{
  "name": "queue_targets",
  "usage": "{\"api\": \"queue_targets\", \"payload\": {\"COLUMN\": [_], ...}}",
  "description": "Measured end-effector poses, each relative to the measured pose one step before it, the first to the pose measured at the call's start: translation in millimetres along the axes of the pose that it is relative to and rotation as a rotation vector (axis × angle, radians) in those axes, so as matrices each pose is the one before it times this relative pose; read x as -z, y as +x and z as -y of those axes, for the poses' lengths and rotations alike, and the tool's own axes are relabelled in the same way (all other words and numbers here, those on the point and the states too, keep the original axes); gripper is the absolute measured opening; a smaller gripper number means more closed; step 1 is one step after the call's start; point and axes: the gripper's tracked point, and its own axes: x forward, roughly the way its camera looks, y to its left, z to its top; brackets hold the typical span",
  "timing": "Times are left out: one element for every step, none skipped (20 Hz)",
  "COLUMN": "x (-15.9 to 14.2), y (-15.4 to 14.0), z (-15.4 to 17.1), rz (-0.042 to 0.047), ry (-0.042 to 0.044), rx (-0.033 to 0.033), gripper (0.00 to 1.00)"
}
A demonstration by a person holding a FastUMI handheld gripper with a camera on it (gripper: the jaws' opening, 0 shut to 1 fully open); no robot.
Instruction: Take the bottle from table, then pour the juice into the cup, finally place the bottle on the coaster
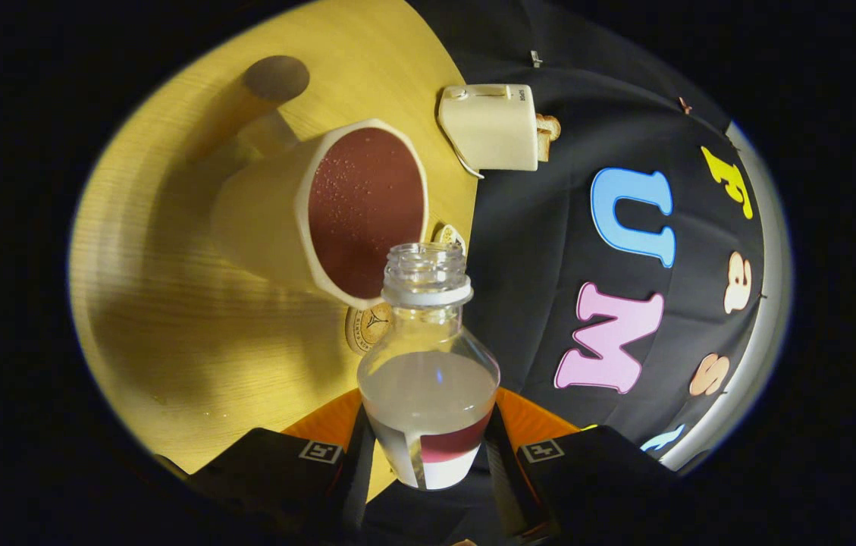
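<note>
The gripper (428, 455) has its two fingers closed in on the lower body of a clear plastic bottle (428, 364), one pressing from either side over the red-and-white label, so the bottle is held firmly between them. The bottle's long axis runs straight ahead from the fingers toward twelve o'clock, its uncapped threaded neck pointing forward and a pale cloudy liquid sitting low in the body. Just beyond the neck, toward eleven o'clock, stands a cream-coloured cup with a dark reddish inside (337, 212); its mouth faces the bottle's opening and the rim looks very near the neck, though whether they touch cannot be told. Partly under the cup, on the yellow wooden table (170, 318), lies a round printed coaster (368, 327). A cream box-shaped appliance (490, 127) rests farther off at one o'clock. Judging by this, the pouring step is in hand: the coming move turns on keeping the neck lined up over the cup's rim, which lies slightly left of the bottle's axis.
</note>
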Motion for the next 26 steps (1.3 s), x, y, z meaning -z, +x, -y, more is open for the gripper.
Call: {"api": "queue_targets", "payload": {"x": [-2.28,-2.0,0.02,-1.12,-0.94,-2.03,-2.67,-1.48,-1.05,-0.52,-0.69,0.0,0.24,-0.16,-1.35,-0.35,-0.85,0.9,1.2,2.12,0.9,1.01,-0.73,-0.95,-1.63,-0.39], "y": [-0.63,-0.33,1.86,3.12,0.18,-0.61,1.36,-0.62,0.96,0.22,1.34,0.28,-0.1,0.03,0.68,0.34,1.18,0.06,1.25,0.54,1.09,0.03,0.96,-0.77,0.81,-0.97], "z": [2.95,3.43,3.5,3.29,3.5,3.18,0.53,0.21,-0.5,0.04,1.34,0.25,0.8,2.06,3.87,3.15,2.24,2.04,2.39,0.94,1.33,0.86,2.36,1.69,0.62,0.66], "rz": [0.00437,0.00605,0.0018,0.0042,0.00497,0.00772,0.00775,0.00461,0.00226,0.00335,0.00191,-0.00006,0.0033,0.00617,0.00635,0.00569,0.00842,0.00409,0.00108,-0.00237,-0.0028,-0.00129,0.00361,0.00903,0.00879,0.00793], "ry": [-0.02268,-0.01677,-0.01425,-0.01354,-0.01373,-0.01729,-0.01788,-0.01738,-0.01576,-0.01631,-0.01703,-0.01406,-0.00795,-0.01146,-0.01996,-0.02263,-0.01646,-0.01276,-0.00794,-0.00569,-0.00574,-0.00956,-0.0164,-0.01546,-0.01691,-0.01478], "rx": [0.00862,0.00642,0.00645,0.00415,0.00778,0.00707,0.0056,0.00202,0.00061,0.00215,0.00197,0.00345,0.0023,0.00723,0.01085,0.00771,0.00785,0.00592,0.00191,0.00173,0.00126,0.00267,0.00638,0.00552,0.00405,0.00527], "gripper": [0.7,0.7,0.7,0.7,0.7,0.7,0.7,0.7,0.7,0.7,0.7,0.7,0.7,0.7,0.7,0.7,0.7,0.7,0.7,0.7,0.7,0.69,0.7,0.7,0.69,0.7]}}
